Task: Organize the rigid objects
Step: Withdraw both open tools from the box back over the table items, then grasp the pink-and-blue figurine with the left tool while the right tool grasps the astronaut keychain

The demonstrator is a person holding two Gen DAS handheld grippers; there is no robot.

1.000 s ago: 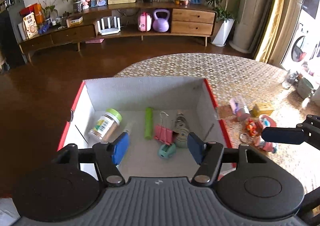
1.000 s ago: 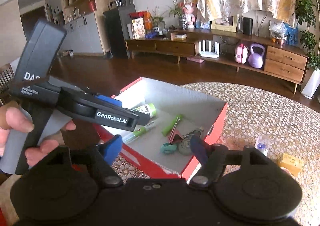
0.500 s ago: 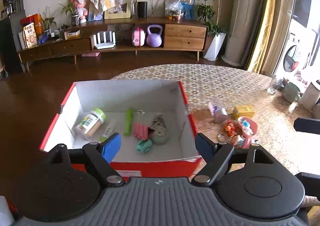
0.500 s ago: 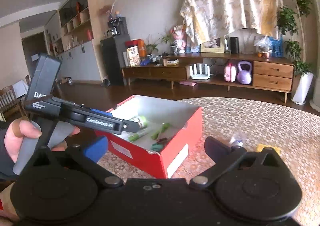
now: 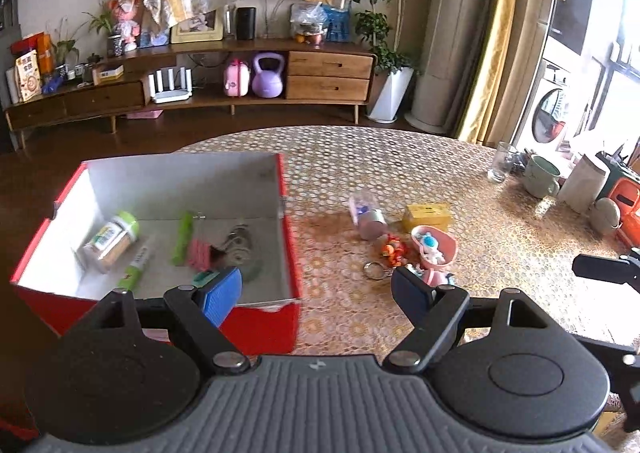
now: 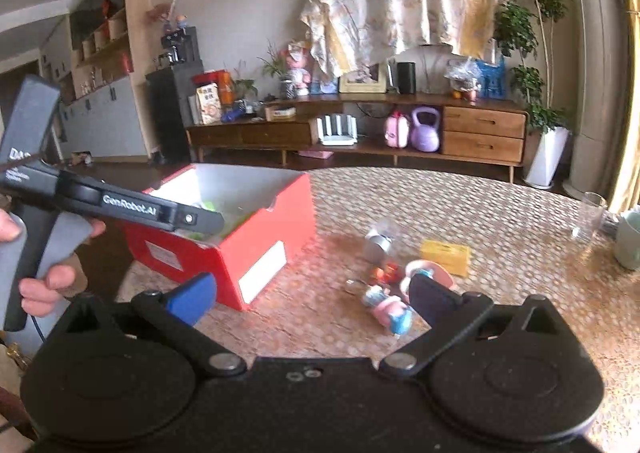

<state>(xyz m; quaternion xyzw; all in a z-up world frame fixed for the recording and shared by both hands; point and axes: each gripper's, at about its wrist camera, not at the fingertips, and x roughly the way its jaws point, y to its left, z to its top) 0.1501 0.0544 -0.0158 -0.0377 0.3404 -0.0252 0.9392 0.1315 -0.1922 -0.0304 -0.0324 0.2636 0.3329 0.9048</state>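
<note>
A red box (image 5: 256, 327) (image 6: 276, 221) stands on the left of the round table and holds a green-capped bottle (image 5: 110, 239), a tube, a green stick, pink clips and other small items. Loose on the table to its right lie a small jar (image 5: 366, 213) (image 6: 378, 239), a yellow box (image 5: 426, 215) (image 6: 446, 255), a pink case (image 5: 434, 247), an orange figure (image 5: 392, 247) and a key ring (image 5: 374, 269). My left gripper (image 5: 318, 295) is open and empty above the box's near right corner. My right gripper (image 6: 310, 295) is open and empty, near a pink-and-blue toy (image 6: 390, 311).
A glass (image 5: 500, 163), a green mug (image 5: 540, 177) and other containers stand at the table's far right edge. The table (image 5: 400, 157) has a patterned cloth. A low wooden sideboard (image 5: 200, 93) lines the far wall. The left gripper's body (image 6: 120, 207) crosses the right wrist view.
Both grippers have pulled back and swung right, away from the box interior. The loose objects on the table now sit nearer the middle of both views.
</note>
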